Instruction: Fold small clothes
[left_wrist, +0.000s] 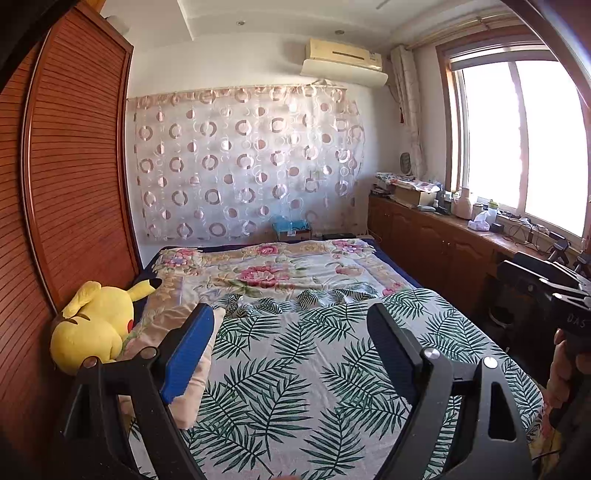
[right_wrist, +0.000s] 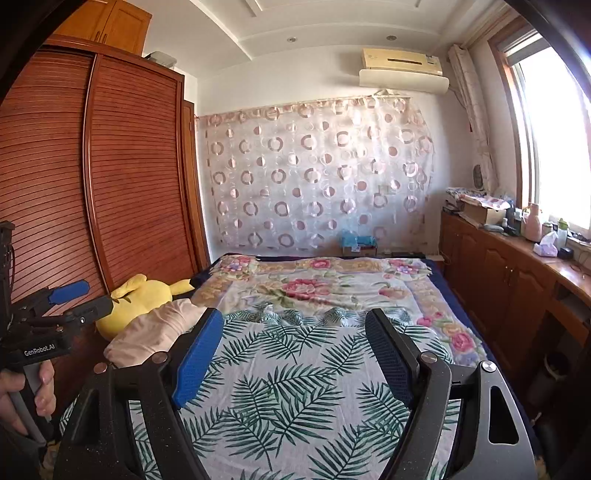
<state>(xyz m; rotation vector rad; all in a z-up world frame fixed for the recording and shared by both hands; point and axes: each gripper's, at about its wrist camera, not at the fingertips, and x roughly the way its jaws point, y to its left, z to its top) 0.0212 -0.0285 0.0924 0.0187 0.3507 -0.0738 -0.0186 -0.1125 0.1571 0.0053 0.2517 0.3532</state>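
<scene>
Both the left gripper (left_wrist: 291, 325) and right gripper (right_wrist: 293, 332) hover spread wide and empty above the bed (left_wrist: 295, 387), while a beige garment (right_wrist: 155, 332) lies bunched beside the yellow plush (left_wrist: 96, 328), seemingly unfolded.

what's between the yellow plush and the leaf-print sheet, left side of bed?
A crumpled beige cloth lies there, against the yellow plush and resting on the edge of the leaf-print sheet. It shows best in the right wrist view; the left wrist view partly hides it behind a finger.

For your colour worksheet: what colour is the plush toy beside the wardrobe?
Yellow plush toy; left wrist view.
</scene>
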